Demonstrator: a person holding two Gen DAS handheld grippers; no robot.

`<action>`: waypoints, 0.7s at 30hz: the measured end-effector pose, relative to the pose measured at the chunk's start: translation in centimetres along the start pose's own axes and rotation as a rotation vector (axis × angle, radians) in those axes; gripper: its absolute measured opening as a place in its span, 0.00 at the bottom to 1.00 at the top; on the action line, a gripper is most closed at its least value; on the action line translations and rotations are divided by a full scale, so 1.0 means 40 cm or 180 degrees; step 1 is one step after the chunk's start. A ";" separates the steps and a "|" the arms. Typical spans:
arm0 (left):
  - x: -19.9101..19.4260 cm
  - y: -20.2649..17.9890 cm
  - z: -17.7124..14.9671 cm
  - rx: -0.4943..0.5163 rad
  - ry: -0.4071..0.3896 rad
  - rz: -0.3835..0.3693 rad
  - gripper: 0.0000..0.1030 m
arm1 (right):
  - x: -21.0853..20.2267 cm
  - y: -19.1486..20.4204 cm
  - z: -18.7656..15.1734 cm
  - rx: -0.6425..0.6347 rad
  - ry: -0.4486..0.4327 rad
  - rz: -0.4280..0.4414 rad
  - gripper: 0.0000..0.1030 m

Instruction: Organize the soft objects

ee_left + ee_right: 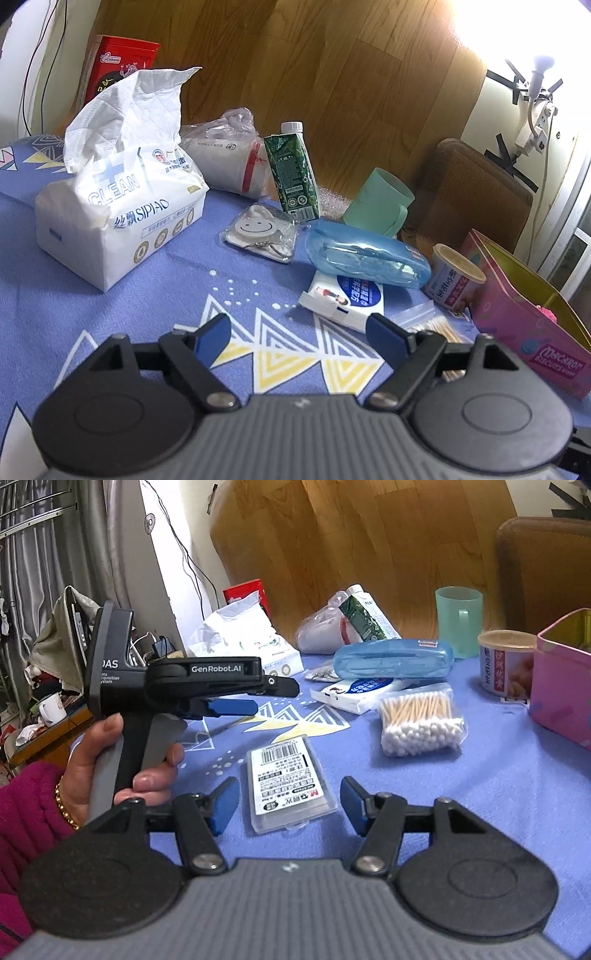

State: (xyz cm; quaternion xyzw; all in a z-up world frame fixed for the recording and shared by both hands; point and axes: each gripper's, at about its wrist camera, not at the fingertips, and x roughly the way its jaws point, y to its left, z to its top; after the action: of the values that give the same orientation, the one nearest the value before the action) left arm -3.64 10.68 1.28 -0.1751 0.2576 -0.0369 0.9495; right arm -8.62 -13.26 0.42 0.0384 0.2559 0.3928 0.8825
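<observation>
Both claws stand apart, empty: the right claw point(290, 805) straddles a clear plastic box point(290, 784) on the table point(498, 794); the left claw point(299, 334) hovers near the wipes pack point(341, 299).

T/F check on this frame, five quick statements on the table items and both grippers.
1. The right gripper is open, with the clear barcode case lying on the cloth between its fingers. True.
2. The green mug lies tipped on its side. False: in the right wrist view it stands upright.
3. The blue oval case rests partly on the wet wipes pack. True.
4. The left gripper is shut on the tissue pack. False: open, holding nothing.
5. The bag of cotton swabs sits inside the pink tin. False: it lies on the cloth beside it.
</observation>
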 end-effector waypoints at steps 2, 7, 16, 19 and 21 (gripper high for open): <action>0.001 0.000 0.000 0.0001 0.0006 -0.0003 0.81 | -0.003 -0.002 0.001 0.0004 0.0000 0.0009 0.61; 0.004 -0.001 -0.001 0.0003 0.0013 -0.0004 0.82 | 0.000 -0.008 0.003 0.0048 -0.0009 0.0007 0.61; 0.005 -0.005 -0.004 0.0022 0.0017 -0.0018 0.82 | -0.001 -0.008 0.003 0.0035 -0.0009 -0.0002 0.62; 0.006 -0.006 -0.003 0.0037 0.0025 -0.0023 0.82 | 0.001 -0.006 0.003 0.0023 -0.0003 -0.0019 0.63; 0.006 -0.005 -0.003 0.0043 0.0034 -0.0024 0.82 | 0.001 -0.007 0.003 0.0013 0.0000 -0.0027 0.65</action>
State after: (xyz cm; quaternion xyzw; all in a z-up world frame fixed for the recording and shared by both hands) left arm -3.47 10.41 1.15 -0.1696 0.2618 -0.0432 0.9491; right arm -8.37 -13.41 0.43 0.0391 0.2569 0.3885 0.8841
